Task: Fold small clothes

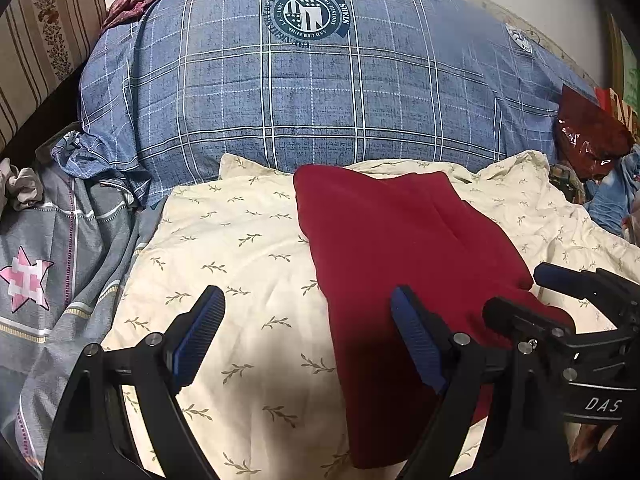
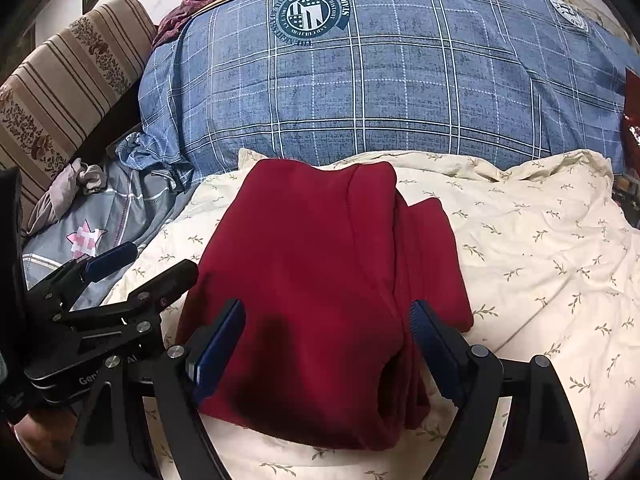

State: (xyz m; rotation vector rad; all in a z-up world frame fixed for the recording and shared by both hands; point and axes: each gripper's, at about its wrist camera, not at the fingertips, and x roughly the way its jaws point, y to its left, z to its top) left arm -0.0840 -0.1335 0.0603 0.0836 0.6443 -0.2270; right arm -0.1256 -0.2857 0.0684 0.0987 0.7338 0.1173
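Looking along your left gripper [image 1: 306, 340], you have its blue-padded fingers spread wide with nothing between them; the left pad hangs over the cream leaf-print bedsheet [image 1: 240, 248] and the right pad over the near edge of the folded dark red fleece garment [image 1: 400, 248]. That garment lies flat on the sheet, running away from you toward the big blue plaid duvet [image 1: 320, 92] heaped behind it. Your right gripper [image 1: 520, 296] comes in from the right over the garment's near corner; its fingers are parted, though whether the lower one touches the cloth is hard to tell from this angle. A grey quilt with a pink star [image 1: 60, 248] lies rumpled off to the left.

From your right gripper [image 2: 328, 344], the folded dark red fleece garment [image 2: 312, 264] fills the centre of the view, its layered edges stacked along the right side. The fingers stand wide apart above its near end, gripping nothing. Your left gripper [image 2: 140, 264] sits at the garment's left edge, also parted and empty. The blue plaid duvet [image 2: 400, 80] rises behind, and a brown striped floral cushion [image 2: 60, 80] leans at far left.
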